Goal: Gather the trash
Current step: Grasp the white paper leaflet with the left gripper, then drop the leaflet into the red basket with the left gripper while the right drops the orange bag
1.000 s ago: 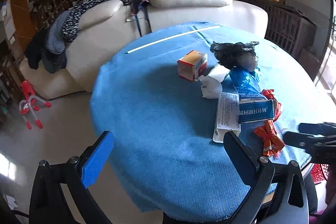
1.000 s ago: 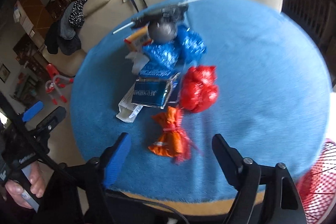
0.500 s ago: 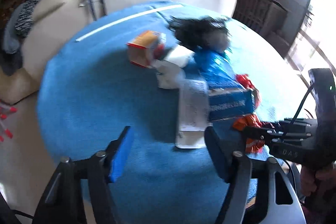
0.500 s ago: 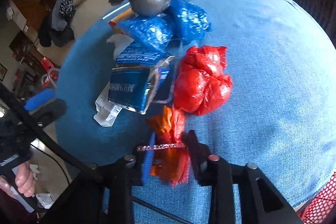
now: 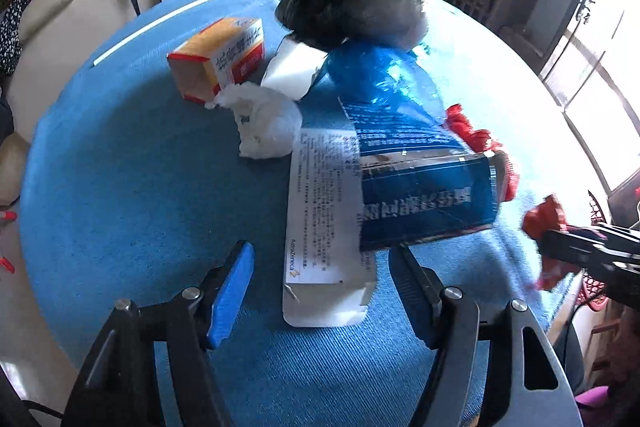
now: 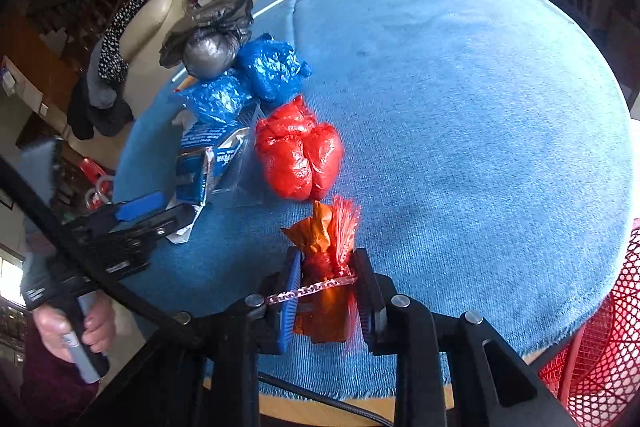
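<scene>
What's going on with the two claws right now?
Right gripper shut on orange wrapper. Left gripper open over white carton. Nothing blocking.

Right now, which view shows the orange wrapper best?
The right wrist view: the orange wrapper sits centred, clamped in the right hand-held gripper. The left wrist view shows it only blurred at the right edge.

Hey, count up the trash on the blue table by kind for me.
Plastic bags or wrappers: 5 (black, two blue, red, orange)
Boxes: 3 (orange-white, dark blue, white flattened)
Crumpled tissue: 1
Total: 9
</scene>
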`<state>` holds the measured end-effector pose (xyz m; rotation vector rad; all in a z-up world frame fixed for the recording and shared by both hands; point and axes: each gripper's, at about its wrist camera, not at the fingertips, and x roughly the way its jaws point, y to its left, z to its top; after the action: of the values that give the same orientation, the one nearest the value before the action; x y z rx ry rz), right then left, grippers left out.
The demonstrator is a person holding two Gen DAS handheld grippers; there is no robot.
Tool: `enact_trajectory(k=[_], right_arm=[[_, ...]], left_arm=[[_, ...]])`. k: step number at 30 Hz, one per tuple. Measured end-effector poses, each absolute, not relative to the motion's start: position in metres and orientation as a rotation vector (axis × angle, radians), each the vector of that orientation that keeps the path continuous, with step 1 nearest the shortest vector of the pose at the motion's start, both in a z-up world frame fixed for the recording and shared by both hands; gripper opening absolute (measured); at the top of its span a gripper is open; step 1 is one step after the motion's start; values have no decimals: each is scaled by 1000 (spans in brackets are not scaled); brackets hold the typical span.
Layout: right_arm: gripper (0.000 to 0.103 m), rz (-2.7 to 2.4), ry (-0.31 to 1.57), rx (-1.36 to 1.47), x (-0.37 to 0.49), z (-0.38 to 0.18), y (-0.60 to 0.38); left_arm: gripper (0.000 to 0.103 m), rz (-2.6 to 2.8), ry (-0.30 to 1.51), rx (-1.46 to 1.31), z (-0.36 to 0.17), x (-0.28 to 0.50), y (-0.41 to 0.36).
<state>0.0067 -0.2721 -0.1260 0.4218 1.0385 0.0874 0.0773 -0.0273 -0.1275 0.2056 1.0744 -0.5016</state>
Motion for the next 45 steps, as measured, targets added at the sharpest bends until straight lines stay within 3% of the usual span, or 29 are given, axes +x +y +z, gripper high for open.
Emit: enact_trajectory(k=[1, 2, 16, 25, 35, 45], right_arm=[[28, 88, 1033, 420, 5, -124, -272], [28, 89, 1028, 419, 3, -123, -272], [28, 124, 954, 431, -14, -105, -277], [28, 134, 908, 434, -26, -92, -280], [28, -17, 827, 482, -79, -78, -340], [28, -315, 831, 708, -182, -109, -461]], left_arm=[[51, -506, 1079, 198, -130, 79, -27], [48, -509, 1090, 192, -132, 82, -27], [47, -405, 1015, 129, -102, 18, 16], [47, -448, 870, 170, -42, -37, 9], [47, -761, 810, 387, -19, -80, -113], [47, -1104, 872, 532, -46, -124, -264]])
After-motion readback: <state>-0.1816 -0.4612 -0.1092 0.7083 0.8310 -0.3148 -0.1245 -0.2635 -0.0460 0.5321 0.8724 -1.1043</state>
